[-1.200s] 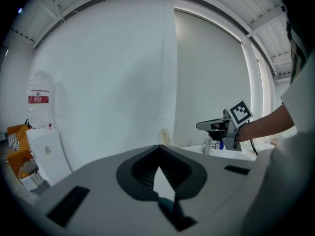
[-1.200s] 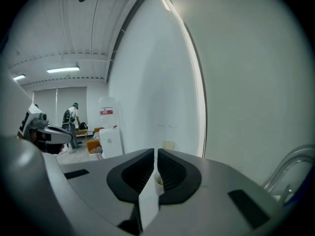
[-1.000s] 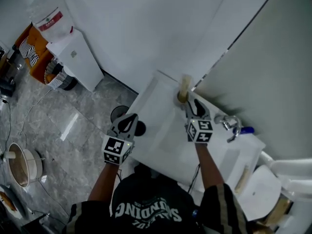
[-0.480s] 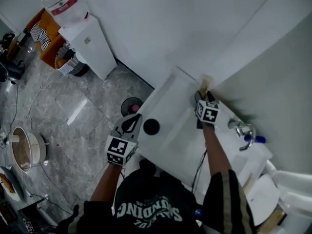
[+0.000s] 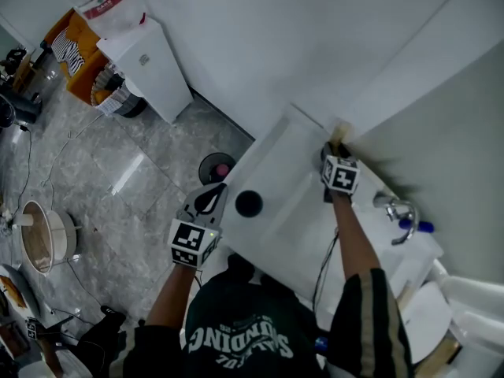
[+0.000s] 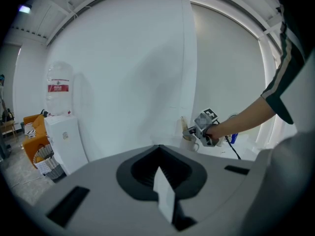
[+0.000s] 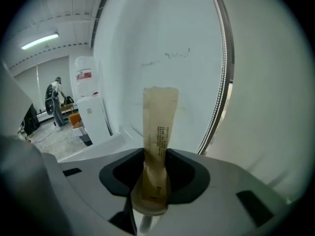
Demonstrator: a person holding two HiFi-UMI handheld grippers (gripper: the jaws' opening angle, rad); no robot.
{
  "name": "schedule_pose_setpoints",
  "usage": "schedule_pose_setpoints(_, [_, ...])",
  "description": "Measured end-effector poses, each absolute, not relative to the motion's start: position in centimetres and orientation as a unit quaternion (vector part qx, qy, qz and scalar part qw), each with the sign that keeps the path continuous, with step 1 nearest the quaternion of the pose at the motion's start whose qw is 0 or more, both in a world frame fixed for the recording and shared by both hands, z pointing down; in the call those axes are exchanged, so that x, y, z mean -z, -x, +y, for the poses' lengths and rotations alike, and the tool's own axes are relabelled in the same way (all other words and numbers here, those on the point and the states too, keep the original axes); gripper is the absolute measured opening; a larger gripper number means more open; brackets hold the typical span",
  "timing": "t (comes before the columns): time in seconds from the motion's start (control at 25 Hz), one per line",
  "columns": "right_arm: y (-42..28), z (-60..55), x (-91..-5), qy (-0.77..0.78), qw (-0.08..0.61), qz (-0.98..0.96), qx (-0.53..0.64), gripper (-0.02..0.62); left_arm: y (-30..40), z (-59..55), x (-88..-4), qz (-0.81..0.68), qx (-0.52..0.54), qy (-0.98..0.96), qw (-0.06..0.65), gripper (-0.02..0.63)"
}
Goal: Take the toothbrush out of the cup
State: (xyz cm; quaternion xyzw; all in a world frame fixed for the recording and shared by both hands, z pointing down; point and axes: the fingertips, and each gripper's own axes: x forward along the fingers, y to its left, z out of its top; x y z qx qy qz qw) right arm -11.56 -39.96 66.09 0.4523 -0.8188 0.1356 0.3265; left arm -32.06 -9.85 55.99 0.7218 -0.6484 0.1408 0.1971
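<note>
A toothbrush in a tan paper wrapper (image 7: 158, 132) stands upright in a white cup (image 6: 193, 142) at the far corner of the white counter (image 5: 287, 211). In the head view the toothbrush (image 5: 340, 130) pokes up just past my right gripper (image 5: 332, 152), which hides the cup. My right gripper (image 7: 150, 200) has the wrapper between its jaws, which have just been closing on it. My left gripper (image 5: 206, 199) hangs off the counter's left edge over the floor, jaws together and empty. The left gripper view shows that gripper (image 6: 165, 200) aimed toward the right gripper (image 6: 189, 131) at the cup.
A chrome faucet (image 5: 396, 209) and a blue object (image 5: 421, 227) stand right of the cup. A black round thing (image 5: 248, 203) sits near the counter's left edge. A white wall rises behind the cup. A water dispenser (image 5: 150, 61) and a bin (image 5: 118, 101) stand on the floor at left.
My right gripper has moved forward and down to the cup, and the toothbrush now stands between its jaws. The left gripper has shifted only a little.
</note>
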Motion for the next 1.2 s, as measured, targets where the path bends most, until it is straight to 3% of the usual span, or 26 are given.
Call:
schedule_pose_setpoints(0.08, [10.7,-39.8,-65.7,-0.463,0.324,-0.816,-0.118,0.097,31.7,-10.1,-55.9,-0.645,-0.138,-0.726,0.193,-0.003])
schedule_pose_setpoints(0.2, [10.9,-39.3,-63.9,-0.458,0.291,-0.834,-0.102,0.08,31.2,-11.0,-55.4,-0.64,-0.132,-0.735,0.18,-0.003])
schedule_pose_setpoints(0.72, [7.8,-34.4,-50.7,-0.455,0.15,-0.874,-0.077,0.072,25.6,-13.1,-52.8,-0.59,-0.113,-0.786,0.146,-0.003])
schedule_pose_setpoints(1.2, [-0.9,-22.0,-52.3,-0.48,0.143,-0.857,-0.117,0.066,16.5,-14.5,-51.3,-0.515,-0.116,-0.841,0.119,-0.003])
